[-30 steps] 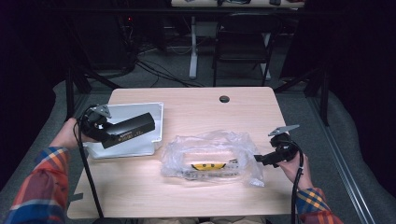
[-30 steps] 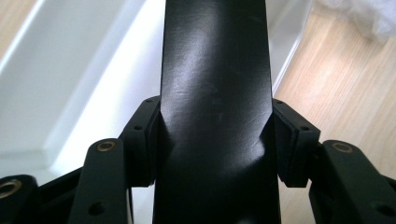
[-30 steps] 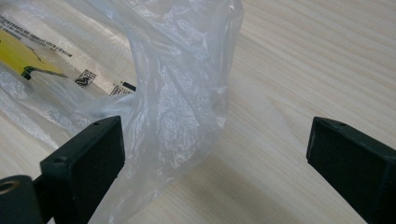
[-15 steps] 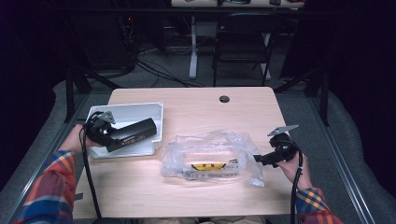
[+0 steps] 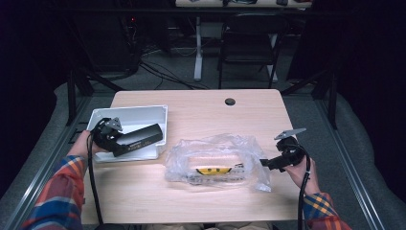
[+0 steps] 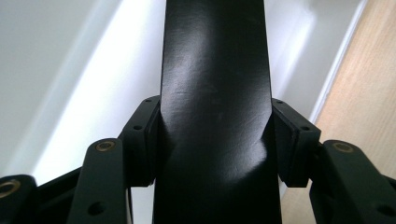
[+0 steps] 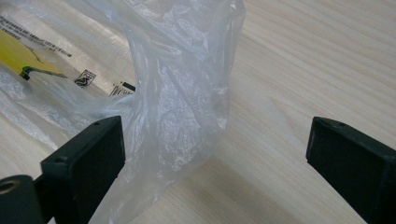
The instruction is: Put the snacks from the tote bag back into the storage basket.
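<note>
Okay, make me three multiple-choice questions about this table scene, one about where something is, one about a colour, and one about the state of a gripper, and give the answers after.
1. Where is the black box?
A. over the white tray
B. inside the plastic bag
C. on the floor

2. What colour is the label showing through the plastic bag?
A. red
B. yellow
C. green

3. How is the right gripper?
A. shut on the black box
B. shut on the white tray
C. open, with bag plastic between its jaws

Answers: A, the left gripper holds it above the tray; B, a yellow patch shows through; C, the jaws stand wide apart.

Table point(image 5: 201, 110) lit from above, surroundings dark; glare on white tray point(image 6: 70, 93); close views soft.
</note>
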{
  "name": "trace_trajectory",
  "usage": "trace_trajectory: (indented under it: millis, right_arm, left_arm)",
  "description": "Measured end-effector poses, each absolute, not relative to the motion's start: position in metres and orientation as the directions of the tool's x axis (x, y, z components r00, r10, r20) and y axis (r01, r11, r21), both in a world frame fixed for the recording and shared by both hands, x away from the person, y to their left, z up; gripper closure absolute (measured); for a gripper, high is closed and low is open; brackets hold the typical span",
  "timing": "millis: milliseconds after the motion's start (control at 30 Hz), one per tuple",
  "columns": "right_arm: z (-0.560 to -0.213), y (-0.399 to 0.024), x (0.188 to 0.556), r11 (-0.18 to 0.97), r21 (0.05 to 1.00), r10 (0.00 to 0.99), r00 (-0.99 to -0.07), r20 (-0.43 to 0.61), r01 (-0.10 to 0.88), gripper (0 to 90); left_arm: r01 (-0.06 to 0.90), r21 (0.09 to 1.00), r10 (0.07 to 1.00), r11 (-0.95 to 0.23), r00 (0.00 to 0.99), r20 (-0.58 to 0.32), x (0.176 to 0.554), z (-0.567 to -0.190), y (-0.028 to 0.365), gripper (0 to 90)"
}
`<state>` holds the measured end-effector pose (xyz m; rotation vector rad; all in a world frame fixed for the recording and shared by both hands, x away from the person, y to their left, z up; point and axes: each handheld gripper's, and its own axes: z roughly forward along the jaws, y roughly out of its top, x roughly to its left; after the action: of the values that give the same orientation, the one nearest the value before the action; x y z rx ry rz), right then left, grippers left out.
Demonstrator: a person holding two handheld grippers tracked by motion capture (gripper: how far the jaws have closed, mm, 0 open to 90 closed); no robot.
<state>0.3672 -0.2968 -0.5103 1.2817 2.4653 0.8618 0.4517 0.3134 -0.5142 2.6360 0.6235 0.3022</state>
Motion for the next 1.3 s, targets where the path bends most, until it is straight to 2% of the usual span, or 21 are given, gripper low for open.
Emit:
trace_trajectory:
  millis: [167, 367, 567, 633, 800, 833, 900, 1300]
  right_arm:
    - [-0.51, -0.295, 0.367, 0.444, 0.6, 0.802, -0.594, 0.066, 0.666, 4.0]
    - [-0.51, -0.296, 0.367, 0.444, 0.599, 0.806, -0.59, 0.06, 0.667, 4.2]
    - [-0.51, -0.295, 0.367, 0.444, 0.6, 0.802, -0.594, 0.065, 0.665, 4.3]
    - [-0.51, -0.295, 0.367, 0.45, 0.597, 0.802, -0.595, 0.057, 0.664, 4.3]
    - [-0.51, -0.295, 0.367, 0.447, 0.599, 0.802, -0.594, 0.06, 0.664, 5.3]
    - [-0.51, -0.295, 0.367, 0.443, 0.601, 0.804, -0.592, 0.062, 0.665, 5.5]
    - [-0.51, -0.296, 0.367, 0.445, 0.599, 0.806, -0.589, 0.057, 0.666, 5.7]
    - [-0.509, -0.297, 0.367, 0.447, 0.599, 0.806, -0.59, 0.052, 0.664, 6.4]
  left_arm:
    - [0.418, 0.41, 0.506, -0.811, 0.852, 0.132, 0.452, -0.523, 0.313, 38.7]
    - [0.485, 0.486, 0.613, -0.727, 0.778, 0.141, 0.45, -0.519, 0.32, 15.7]
    - [0.55, 0.542, 0.691, -0.636, 0.718, 0.082, 0.452, -0.5, 0.318, 15.1]
    - [0.589, 0.515, 0.721, -0.623, 0.687, 0.086, 0.456, -0.495, 0.312, 18.5]
    - [0.589, 0.561, 0.742, -0.581, 0.667, 0.068, 0.459, -0.485, 0.292, 30.8]
    - [0.587, 0.571, 0.75, -0.575, 0.657, 0.08, 0.459, -0.484, 0.288, 37.1]
    - [0.596, 0.588, 0.768, -0.547, 0.636, 0.07, 0.463, -0.482, 0.281, 40.8]
    - [0.665, 0.605, 0.861, -0.437, 0.503, 0.069, 0.482, -0.492, 0.252, 79.6]
